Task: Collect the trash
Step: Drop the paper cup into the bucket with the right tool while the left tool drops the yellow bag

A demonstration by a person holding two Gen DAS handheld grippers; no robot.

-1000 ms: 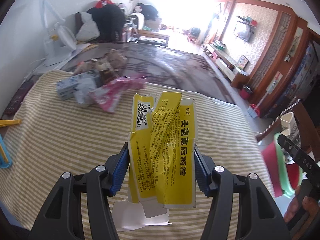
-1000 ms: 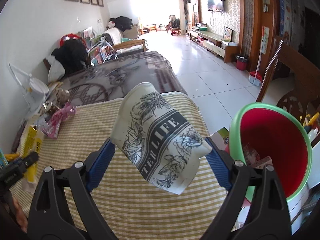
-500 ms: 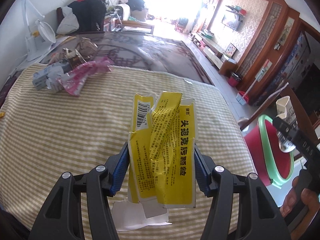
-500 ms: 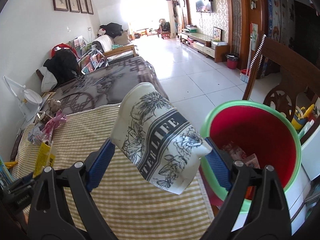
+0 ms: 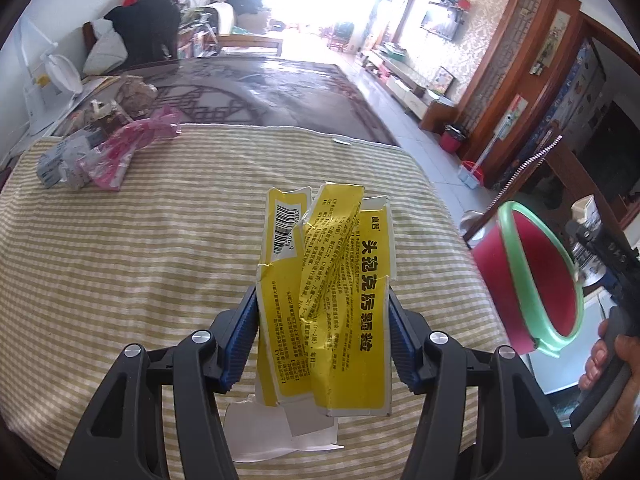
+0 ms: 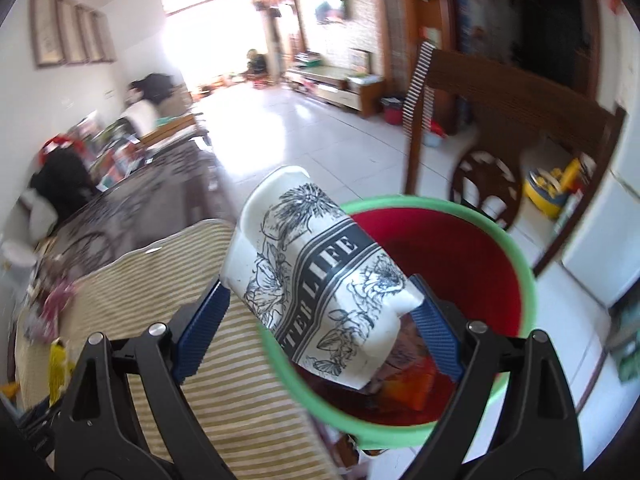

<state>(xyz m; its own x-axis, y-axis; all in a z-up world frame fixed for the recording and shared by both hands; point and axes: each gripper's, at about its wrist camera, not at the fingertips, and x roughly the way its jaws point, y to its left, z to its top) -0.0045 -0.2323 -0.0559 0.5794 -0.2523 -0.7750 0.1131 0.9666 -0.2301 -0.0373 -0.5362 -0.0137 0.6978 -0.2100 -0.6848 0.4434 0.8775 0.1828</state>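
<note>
Striped cloth [image 5: 140, 264] covers the tabletop beyond the left gripper [image 5: 322, 332], whose jaws pinch a yellow packet [image 5: 332, 300], wrappers [image 5: 104, 152] lying far beyond; only the right view shows its gripper [image 6: 320, 316] clamping a cup [image 6: 320, 280] wide, over the bin [image 6: 472, 264].

Crushed paper cup [image 6: 320, 280] tilted over red bin [image 6: 472, 264]; torn yellow box [image 5: 326, 300] upright.
</note>
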